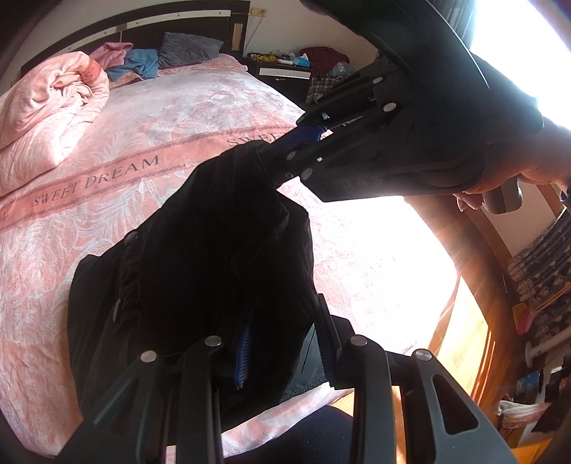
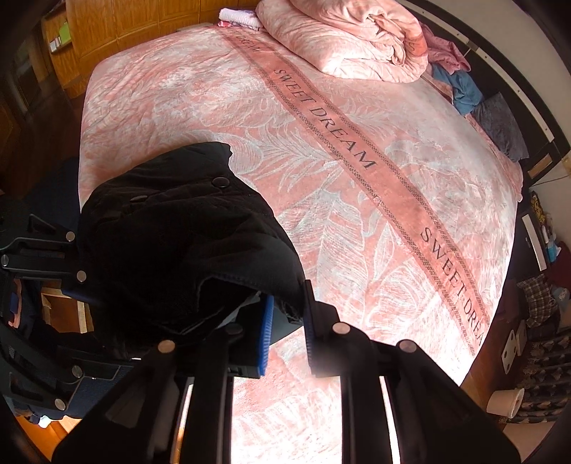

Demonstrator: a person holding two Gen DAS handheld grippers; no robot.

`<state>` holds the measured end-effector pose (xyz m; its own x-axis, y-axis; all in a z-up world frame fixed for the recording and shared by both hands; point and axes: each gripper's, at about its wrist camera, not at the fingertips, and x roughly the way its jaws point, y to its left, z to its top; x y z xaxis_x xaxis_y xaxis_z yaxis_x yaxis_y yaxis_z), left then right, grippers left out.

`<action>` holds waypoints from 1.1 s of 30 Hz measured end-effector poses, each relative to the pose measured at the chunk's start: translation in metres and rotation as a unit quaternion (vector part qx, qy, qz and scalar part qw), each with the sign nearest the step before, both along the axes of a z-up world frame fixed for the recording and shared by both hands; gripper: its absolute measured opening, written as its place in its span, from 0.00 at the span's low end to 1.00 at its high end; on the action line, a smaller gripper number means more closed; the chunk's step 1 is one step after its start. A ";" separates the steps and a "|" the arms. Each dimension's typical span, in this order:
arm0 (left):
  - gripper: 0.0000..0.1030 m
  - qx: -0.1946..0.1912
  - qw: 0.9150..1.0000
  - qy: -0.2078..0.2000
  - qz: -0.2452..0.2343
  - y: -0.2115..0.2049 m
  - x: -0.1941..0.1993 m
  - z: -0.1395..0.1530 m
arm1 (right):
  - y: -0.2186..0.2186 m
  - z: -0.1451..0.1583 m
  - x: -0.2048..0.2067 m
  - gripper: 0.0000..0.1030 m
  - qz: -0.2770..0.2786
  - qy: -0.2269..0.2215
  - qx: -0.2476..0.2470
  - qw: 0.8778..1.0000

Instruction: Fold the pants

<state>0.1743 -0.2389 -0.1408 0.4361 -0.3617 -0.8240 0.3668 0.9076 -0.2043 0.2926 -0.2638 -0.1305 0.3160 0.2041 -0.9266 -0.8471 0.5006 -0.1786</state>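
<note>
- The black pants (image 1: 200, 257) hang bunched between the two tools, above the near part of the bed (image 1: 185, 107), not yet spread on it.
- The left tool (image 1: 282, 357) is clamped on one end of the cloth, blue pads pressed into dark fabric. The right tool (image 2: 287, 328) likewise pinches a fold at its pads; in the left wrist view it enters from 2 o'clock and bites the cloth's upper edge.
- My reading: the garment's long axis runs from 6 to 1 o'clock in the left view, tool to tool, so both hands are equally near (each already has its end). Laying it flat turns on drawing the two ends apart over the open cover.
- The bed's middle, with its "SWEET DREAM" band (image 2: 321, 117), lies free at 12 to 2 o'clock in the right view.
- A rolled pink quilt (image 2: 357, 35) and loose clothes (image 1: 132, 60) sit by the headboard (image 1: 142, 25), well apart from the pants.
</note>
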 end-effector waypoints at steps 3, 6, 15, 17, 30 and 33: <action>0.31 0.002 1.000 0.012 -0.004 -0.007 0.005 -0.014 | -0.008 -0.015 0.002 0.14 0.007 -0.001 -0.007 1.000; 0.31 0.007 1.000 0.023 -0.009 -0.017 0.008 -0.028 | -0.016 -0.028 0.004 0.14 0.009 0.004 -0.005 1.000; 0.31 0.025 0.998 0.048 -0.019 -0.036 0.014 -0.062 | -0.036 -0.066 0.006 0.14 0.018 0.012 -0.005 1.000; 0.31 0.028 0.998 0.052 -0.020 -0.036 0.019 -0.069 | -0.038 -0.072 0.006 0.14 0.019 0.012 -0.005 1.000; 0.43 0.059 0.995 0.065 -0.042 -0.051 0.019 -0.092 | -0.055 -0.089 0.003 0.27 -0.025 0.016 0.005 1.000; 0.72 0.040 0.994 0.065 -0.078 -0.055 0.010 -0.090 | -0.076 -0.086 0.007 0.60 -0.133 0.041 0.025 0.990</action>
